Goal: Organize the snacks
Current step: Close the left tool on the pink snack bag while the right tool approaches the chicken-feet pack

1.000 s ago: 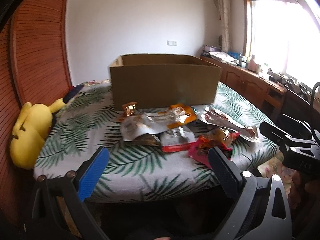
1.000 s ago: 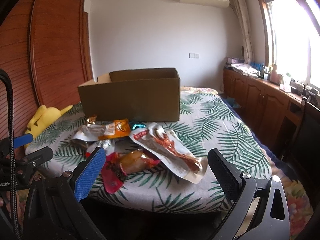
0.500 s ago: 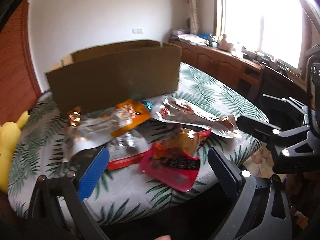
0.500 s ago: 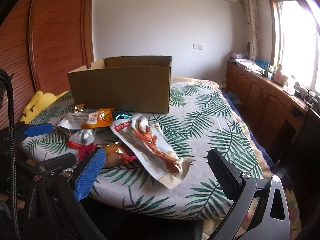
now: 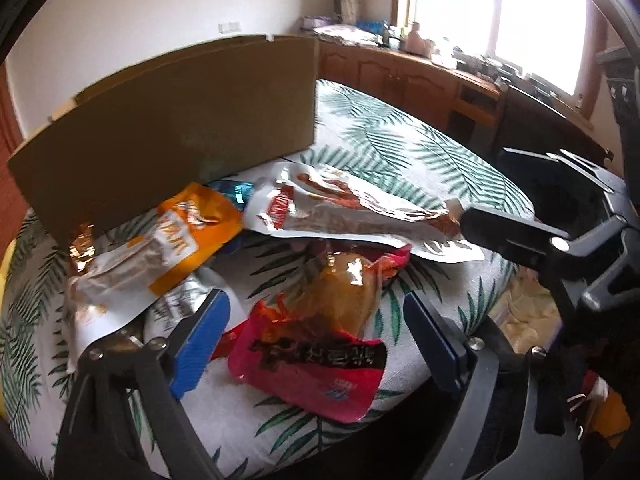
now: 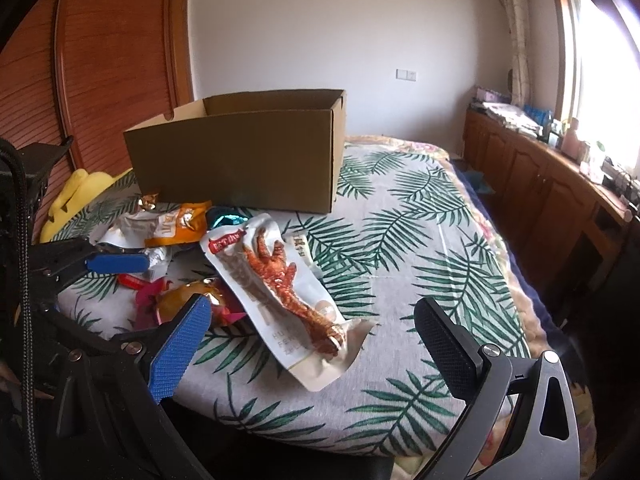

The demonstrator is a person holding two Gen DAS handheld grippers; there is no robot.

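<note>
Several snack packets lie on the leaf-print bed in front of an open cardboard box (image 5: pixel 180 120) (image 6: pixel 240 160). My left gripper (image 5: pixel 316 342) hangs low over a red packet (image 5: pixel 320 372) with an amber snack inside. Its jaws are closing, the packet lies between them, and the pads do not touch it. An orange packet (image 5: pixel 192 236) and a long white chicken-foot packet (image 5: pixel 352 216) (image 6: pixel 280 280) lie further in. My right gripper (image 6: pixel 312 354) stands open just before the white packet's near end. The left gripper's blue finger (image 6: pixel 116 264) shows at the left.
A yellow plush toy (image 6: pixel 76 196) sits at the bed's left edge by the wooden wardrobe (image 6: pixel 100 60). Low wooden cabinets (image 6: pixel 540 184) run under the window on the right. The right half of the bed cover (image 6: pixel 420 260) bears no packets. A teal packet (image 5: pixel 236 192) lies against the box.
The left gripper has swung right and come closer, so the red packet now lies between its fingers, which stand a little narrower. The right gripper has moved in toward the white packet.
</note>
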